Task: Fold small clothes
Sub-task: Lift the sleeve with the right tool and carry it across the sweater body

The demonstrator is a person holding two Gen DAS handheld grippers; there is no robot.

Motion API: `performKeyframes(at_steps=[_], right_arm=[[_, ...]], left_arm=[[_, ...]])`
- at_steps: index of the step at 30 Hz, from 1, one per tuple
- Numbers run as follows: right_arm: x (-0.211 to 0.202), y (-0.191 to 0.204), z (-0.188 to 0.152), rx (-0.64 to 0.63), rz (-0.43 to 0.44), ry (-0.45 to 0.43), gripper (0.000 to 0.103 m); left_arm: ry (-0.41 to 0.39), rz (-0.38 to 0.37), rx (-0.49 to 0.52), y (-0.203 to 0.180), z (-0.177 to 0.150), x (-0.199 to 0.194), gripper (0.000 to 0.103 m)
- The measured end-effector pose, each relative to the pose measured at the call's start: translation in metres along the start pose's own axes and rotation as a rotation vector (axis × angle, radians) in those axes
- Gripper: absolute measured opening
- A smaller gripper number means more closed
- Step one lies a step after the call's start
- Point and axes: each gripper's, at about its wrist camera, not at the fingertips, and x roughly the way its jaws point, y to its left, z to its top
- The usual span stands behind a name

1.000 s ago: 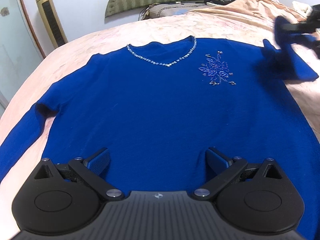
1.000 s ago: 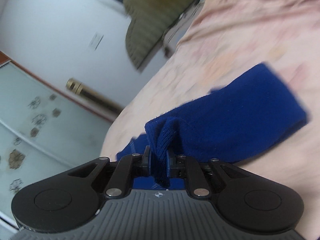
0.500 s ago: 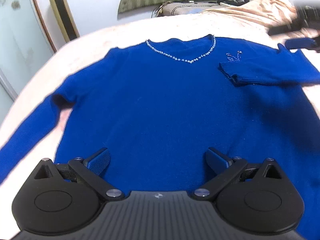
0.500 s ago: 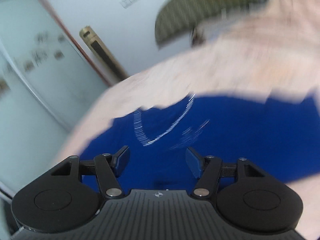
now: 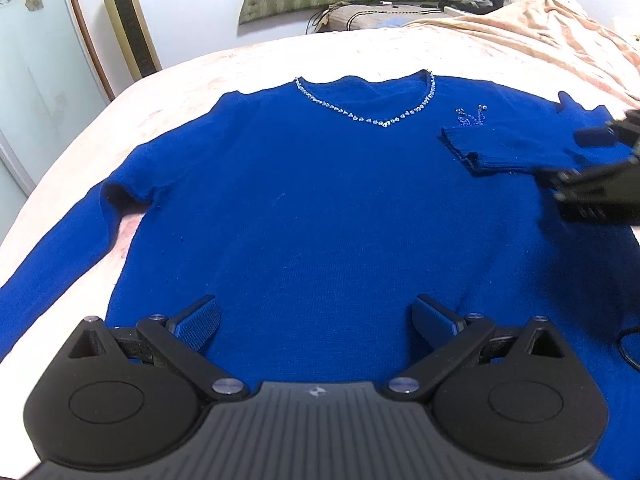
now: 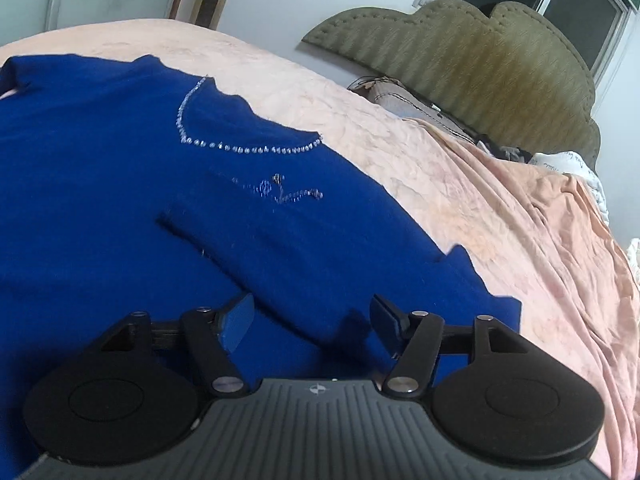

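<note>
Peach bedspread (image 5: 224,68) covers the bed, with an olive padded headboard (image 6: 480,52) at its far end. Blue sweater (image 5: 320,200) lies face up and flat across the middle of the bed, its beaded V-neckline (image 5: 384,122) toward the headboard. One sleeve (image 5: 516,152) is folded in over the chest, cuff end just below a beaded motif (image 5: 472,118) and partly covering it; the other sleeve (image 5: 52,264) stretches out straight toward the bed's near side edge. Left gripper (image 5: 316,322) hovers over the sweater's lower hem area, fingers spread wide, nothing between them. Right gripper (image 6: 312,316) sits over the folded sleeve near the shoulder; its jaws have just been opening, the fingers now well apart, pads off the cloth, nothing held. Pillows and dark items lie against the headboard. Gold tower fan (image 5: 128,28) stands by the wall beside a frosted glass door (image 5: 32,80).
</note>
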Motion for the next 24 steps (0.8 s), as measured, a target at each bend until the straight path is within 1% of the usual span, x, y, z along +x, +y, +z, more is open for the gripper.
performKeyframes(at_steps=[2, 4, 5, 6, 7, 8, 11, 12, 14, 16, 18, 21, 22, 24], right_arm=[[0.010, -0.007, 0.006, 0.063, 0.016, -0.012, 0.067], [0.021, -0.016, 0.009, 0.140, 0.038, -0.012, 0.060], [0.027, -0.018, 0.010, 0.171, 0.041, -0.009, 0.040], [0.028, -0.022, 0.011, 0.202, 0.043, -0.007, 0.024], [0.027, -0.024, 0.012, 0.221, 0.046, -0.014, 0.019], [0.025, -0.025, 0.012, 0.232, 0.047, -0.025, 0.008], [0.008, -0.034, 0.010, 0.290, 0.065, -0.060, 0.008], [0.001, -0.040, 0.010, 0.328, 0.080, -0.071, 0.008], [-0.013, -0.055, 0.013, 0.440, 0.137, -0.096, 0.008], [-0.025, -0.072, 0.016, 0.576, 0.214, -0.123, 0.009], [-0.029, -0.087, 0.018, 0.721, 0.313, -0.140, 0.009], [-0.019, -0.095, 0.014, 0.919, 0.470, -0.116, 0.009], [-0.015, -0.094, 0.013, 0.963, 0.505, -0.102, 0.009], [-0.010, -0.085, 0.014, 0.998, 0.531, -0.085, 0.010]], left_arm=[[-0.001, 0.004, 0.006, -0.001, 0.000, 0.000, 0.103], [-0.001, 0.006, 0.009, 0.000, 0.000, -0.001, 0.103], [0.000, 0.008, 0.008, 0.001, 0.000, -0.001, 0.103], [-0.001, 0.011, 0.007, 0.002, 0.000, -0.001, 0.103], [-0.004, 0.018, 0.006, 0.004, 0.001, -0.001, 0.103], [-0.006, 0.026, 0.004, 0.006, 0.001, -0.001, 0.103], [-0.008, 0.053, -0.006, 0.014, 0.005, 0.002, 0.103], [-0.008, 0.062, -0.010, 0.018, 0.007, 0.004, 0.103], [-0.011, 0.073, -0.014, 0.023, 0.011, 0.006, 0.103], [-0.024, 0.086, -0.021, 0.030, 0.015, 0.006, 0.103], [-0.035, 0.096, -0.030, 0.036, 0.017, 0.006, 0.103], [-0.033, 0.111, -0.051, 0.046, 0.019, 0.008, 0.103], [-0.029, 0.116, -0.056, 0.048, 0.018, 0.009, 0.103], [-0.022, 0.120, -0.068, 0.055, 0.016, 0.011, 0.103]])
